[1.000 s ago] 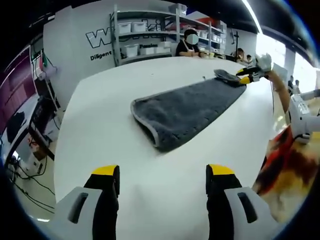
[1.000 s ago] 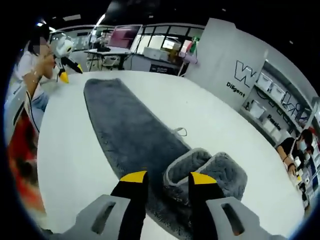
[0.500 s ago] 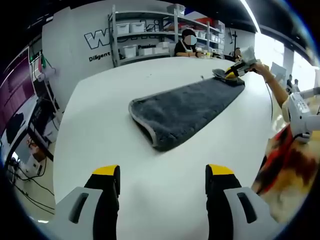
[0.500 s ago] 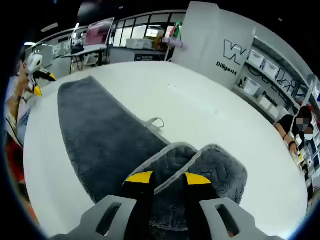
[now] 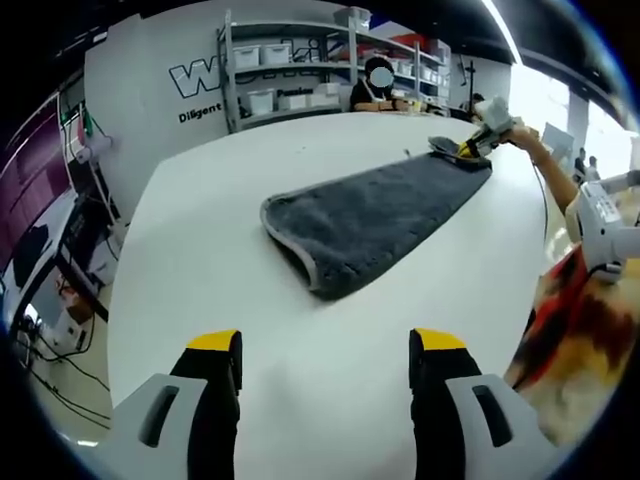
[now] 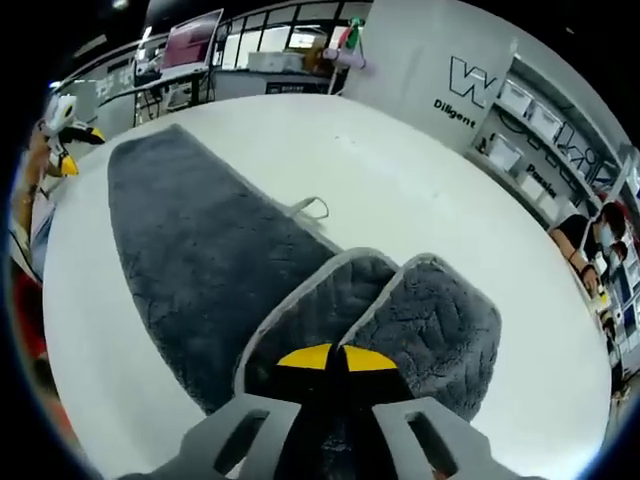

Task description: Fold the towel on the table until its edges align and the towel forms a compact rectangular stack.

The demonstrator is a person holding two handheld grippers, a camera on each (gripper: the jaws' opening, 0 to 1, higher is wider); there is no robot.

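A long grey towel (image 5: 370, 215) lies flat across the white table (image 5: 200, 260), its bound near end rounded. My left gripper (image 5: 325, 350) hovers open over bare table, well short of that end. At the far end, my right gripper (image 5: 478, 138), held in a person's hand, sits on the towel. In the right gripper view the towel (image 6: 190, 230) stretches away to the left, and its near end is doubled into two raised lobes (image 6: 430, 320). My right gripper (image 6: 335, 358) is shut on the towel between them. A hanging loop (image 6: 312, 208) pokes from the towel's edge. The left gripper (image 6: 62, 130) shows far left.
Shelves with white bins (image 5: 290, 70) and a seated person (image 5: 378, 88) stand beyond the table. The holder's patterned clothing (image 5: 570, 320) borders the table's right edge. Desks with a monitor (image 6: 190, 50) lie past the far side. Bare tabletop (image 6: 420, 180) flanks the towel.
My right gripper's jaws have come together on the towel's bunched end, which has drawn closer and risen. The left gripper stays open in much the same place.
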